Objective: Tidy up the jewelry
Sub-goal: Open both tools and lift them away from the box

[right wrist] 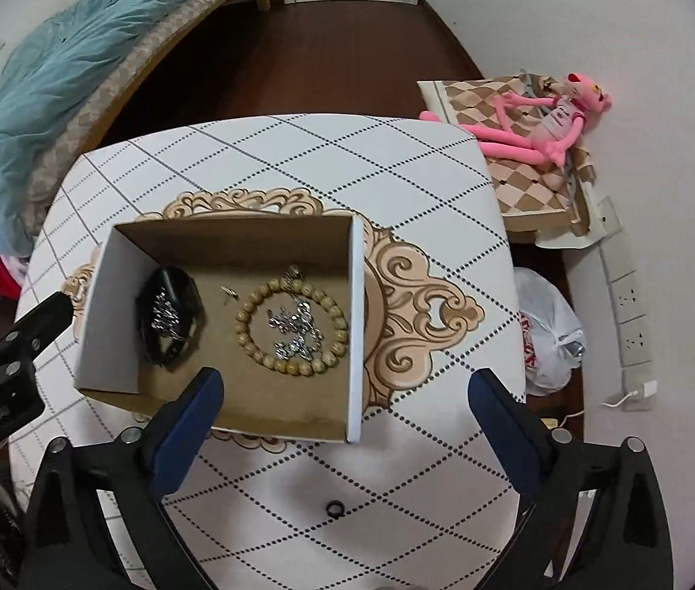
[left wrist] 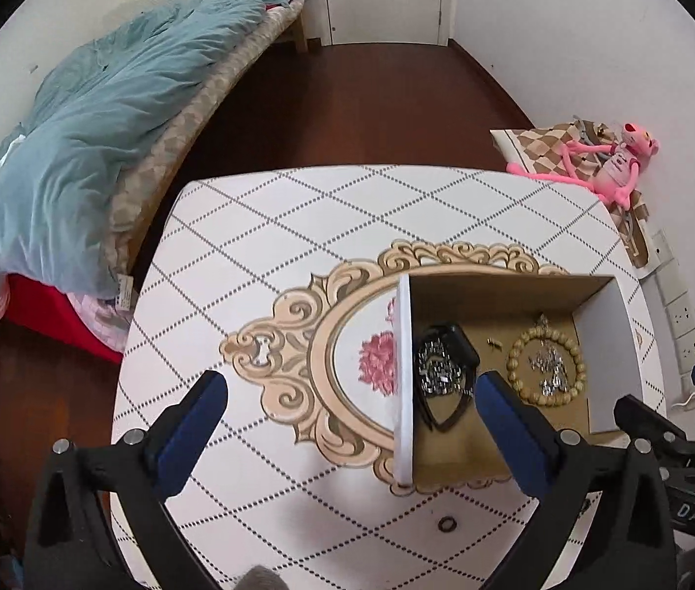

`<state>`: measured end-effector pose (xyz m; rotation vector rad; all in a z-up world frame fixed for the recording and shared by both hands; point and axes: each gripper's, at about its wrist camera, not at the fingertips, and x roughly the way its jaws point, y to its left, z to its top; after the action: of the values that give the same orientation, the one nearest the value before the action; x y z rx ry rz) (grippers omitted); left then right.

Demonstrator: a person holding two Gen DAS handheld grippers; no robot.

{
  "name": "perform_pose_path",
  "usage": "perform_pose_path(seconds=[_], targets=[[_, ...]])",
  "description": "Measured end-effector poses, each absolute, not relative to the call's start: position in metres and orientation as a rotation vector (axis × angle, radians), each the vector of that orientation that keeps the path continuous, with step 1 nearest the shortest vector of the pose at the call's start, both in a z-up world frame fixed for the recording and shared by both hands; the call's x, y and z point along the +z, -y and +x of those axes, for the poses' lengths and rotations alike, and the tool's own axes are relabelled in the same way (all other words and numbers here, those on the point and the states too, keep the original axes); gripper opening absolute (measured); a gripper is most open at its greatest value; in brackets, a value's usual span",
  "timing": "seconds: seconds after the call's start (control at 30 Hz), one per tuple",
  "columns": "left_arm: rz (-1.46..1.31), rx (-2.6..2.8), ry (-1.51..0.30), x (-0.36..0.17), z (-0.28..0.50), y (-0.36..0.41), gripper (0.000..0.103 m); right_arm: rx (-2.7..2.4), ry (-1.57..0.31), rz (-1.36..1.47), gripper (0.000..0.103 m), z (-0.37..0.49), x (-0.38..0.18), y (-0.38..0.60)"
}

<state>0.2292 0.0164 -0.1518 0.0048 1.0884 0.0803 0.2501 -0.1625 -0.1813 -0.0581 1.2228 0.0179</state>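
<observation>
Inside the box (right wrist: pixel 106 295), the black watch (right wrist: pixel 170 317) lies lengthwise front-to-back.

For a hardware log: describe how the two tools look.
Both alike: left tool and right tool each have two black angled arms with silver bolts, ending in blue pads. White lettering marks one black body; it is unreadable.

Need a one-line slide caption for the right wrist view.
Open right gripper above cardboard box holding bead bracelet; small black ring on table.
</observation>
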Motion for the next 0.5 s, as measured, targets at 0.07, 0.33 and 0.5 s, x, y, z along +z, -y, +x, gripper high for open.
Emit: perform_pose_path(seconds=[0.07, 0.33, 0.5], targets=[[0.001, 0.084, -1.092, -0.154, 0.225, -0.016, 0.103, 0.007, -1.216, -0.055, 0.101, 0.246, -0.183, 0.164], [-0.016, 0.077, -1.068, -0.142, 0.211, -0.01, 0.103, -0.013, -1.201, -0.041, 0.101, 0.234, -0.181, 0.17], [-0.012, 0.077, -1.025, -0.12, 0.199, -0.007, 0.103, -0.014, -1.156, -0.043, 0.101, 0.221, -0.163, 0.169]])
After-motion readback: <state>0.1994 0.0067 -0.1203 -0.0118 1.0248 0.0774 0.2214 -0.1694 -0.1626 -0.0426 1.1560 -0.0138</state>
